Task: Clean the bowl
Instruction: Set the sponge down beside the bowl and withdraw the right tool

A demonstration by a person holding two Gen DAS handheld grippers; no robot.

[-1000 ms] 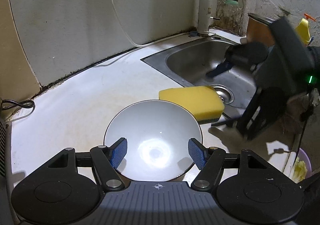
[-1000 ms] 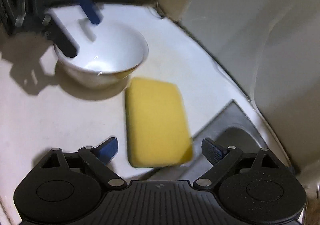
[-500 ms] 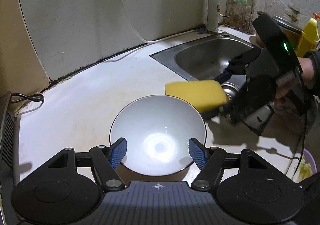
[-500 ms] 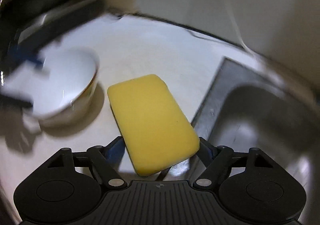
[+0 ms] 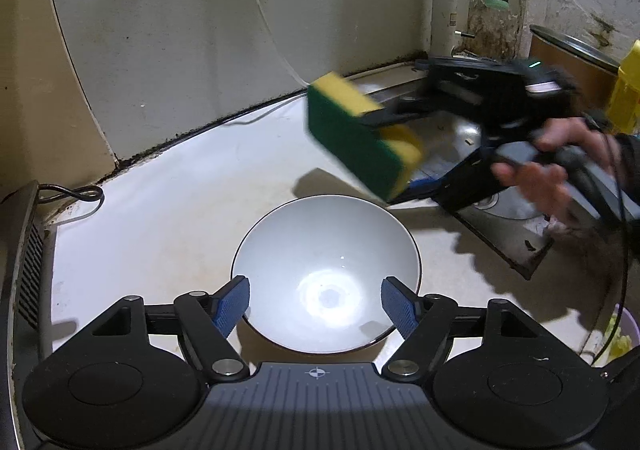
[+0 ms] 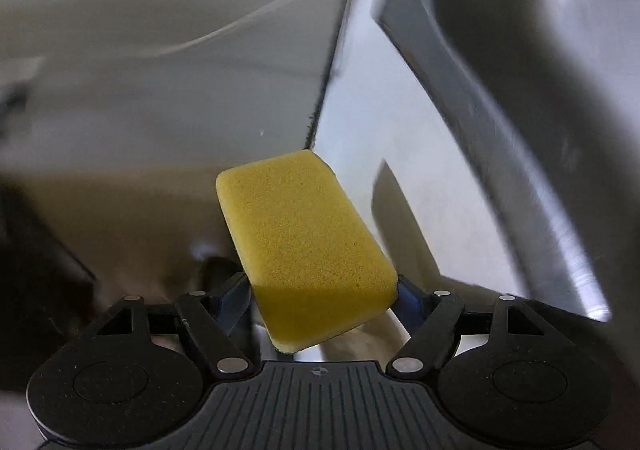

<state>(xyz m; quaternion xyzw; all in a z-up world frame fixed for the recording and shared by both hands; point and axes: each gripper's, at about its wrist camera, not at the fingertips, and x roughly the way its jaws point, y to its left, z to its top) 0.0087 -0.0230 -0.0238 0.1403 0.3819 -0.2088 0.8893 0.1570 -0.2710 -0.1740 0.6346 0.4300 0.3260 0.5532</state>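
— Spreading wide around the white bowl on the counter, left gripper not touching?

— Yes. Beyond, pinching the sponge in the right gripper, hanging above the bowl's far rim.

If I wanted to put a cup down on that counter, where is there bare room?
The widest bare patch is the white counter between the bowl, the wall and the black cable. It is crowded toward the sink, where the right gripper holds the sponge.
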